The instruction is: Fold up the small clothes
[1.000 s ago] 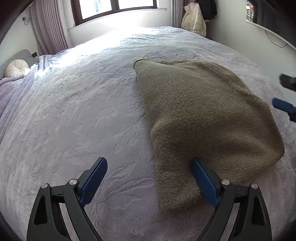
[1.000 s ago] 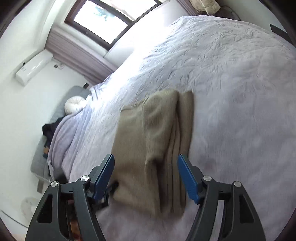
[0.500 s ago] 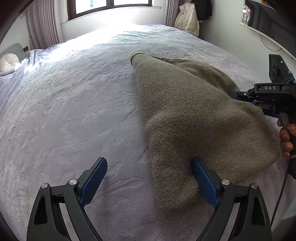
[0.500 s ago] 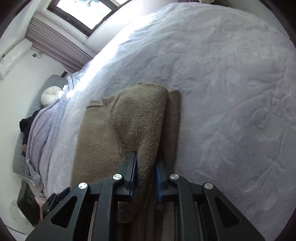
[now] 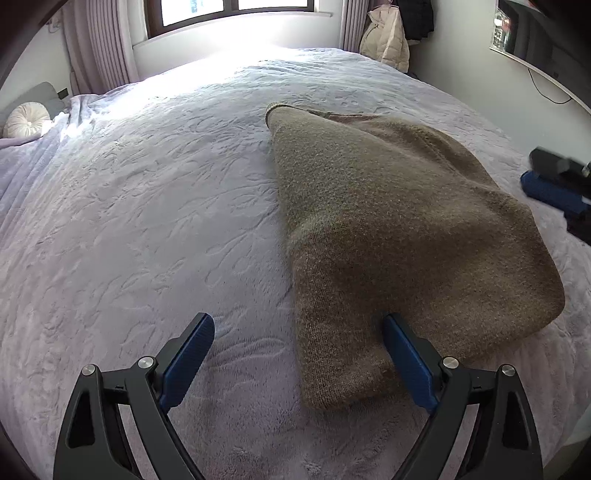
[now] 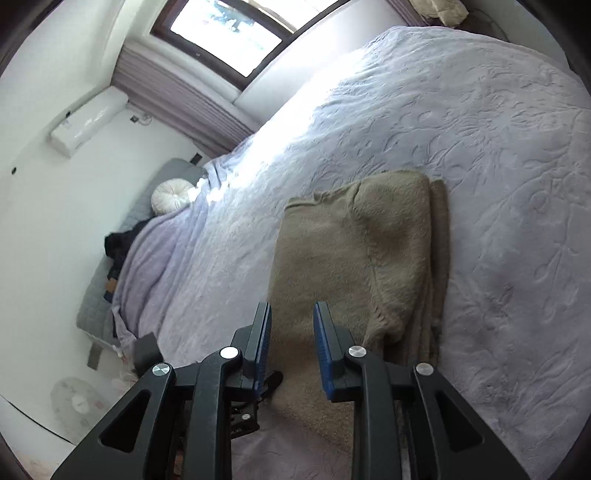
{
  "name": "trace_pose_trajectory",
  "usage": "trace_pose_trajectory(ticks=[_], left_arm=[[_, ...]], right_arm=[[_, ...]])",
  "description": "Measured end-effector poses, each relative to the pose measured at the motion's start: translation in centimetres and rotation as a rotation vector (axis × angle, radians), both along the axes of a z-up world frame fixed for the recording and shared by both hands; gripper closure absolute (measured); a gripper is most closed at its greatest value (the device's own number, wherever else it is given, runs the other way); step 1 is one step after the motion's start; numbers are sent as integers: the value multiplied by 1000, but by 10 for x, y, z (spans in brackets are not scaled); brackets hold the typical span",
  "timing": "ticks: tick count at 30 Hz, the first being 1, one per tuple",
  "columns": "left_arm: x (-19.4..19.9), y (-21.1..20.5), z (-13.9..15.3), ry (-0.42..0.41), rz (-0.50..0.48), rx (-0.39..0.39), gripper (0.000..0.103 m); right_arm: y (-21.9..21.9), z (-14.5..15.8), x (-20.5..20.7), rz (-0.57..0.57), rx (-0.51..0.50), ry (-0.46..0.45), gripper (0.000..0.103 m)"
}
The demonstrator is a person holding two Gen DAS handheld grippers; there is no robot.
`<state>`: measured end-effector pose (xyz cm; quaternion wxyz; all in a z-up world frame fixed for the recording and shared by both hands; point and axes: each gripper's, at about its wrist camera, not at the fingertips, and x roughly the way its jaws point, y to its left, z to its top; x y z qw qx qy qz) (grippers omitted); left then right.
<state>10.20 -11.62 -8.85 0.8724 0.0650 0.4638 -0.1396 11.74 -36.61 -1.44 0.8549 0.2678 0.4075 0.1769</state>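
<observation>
A folded olive-brown knit sweater lies on the lavender bed cover. It also shows in the right wrist view, with stacked folded layers along its right side. My left gripper is wide open and empty, low over the sweater's near corner, its right finger against the fabric. My right gripper has its jaws narrowly apart with nothing between them, hovering above the sweater's near end. It also shows at the right edge of the left wrist view.
The bed cover spreads wide around the sweater. A round white cushion lies at the far left by the headboard. A window, curtains and hanging coats are at the back. A fan stands on the floor.
My right gripper was shut on a sweater layer half a second ago; now it has let go, opened slightly and pulled back. The sweater lies flatter. My left gripper has stayed open and nearly still.
</observation>
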Motion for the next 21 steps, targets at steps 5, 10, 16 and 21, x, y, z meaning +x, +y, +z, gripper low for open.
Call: trace_pose_trajectory(ticks=[5,10,16,21], left_arm=[[-15,9,8,7,-23,20,10],[-21,16,8,37,-13,16,10],[-34,11,3,49,-22,40,10],[-46,14,2,51,-21,44,10]], right_arm=[[-16,-48,-11,-87,-22,88,84],[-37,-60,-34,-145,52,81,87],[-44,-55,-64,-164,61,78,83],[-39,-47,-90,-163,65,46,72]])
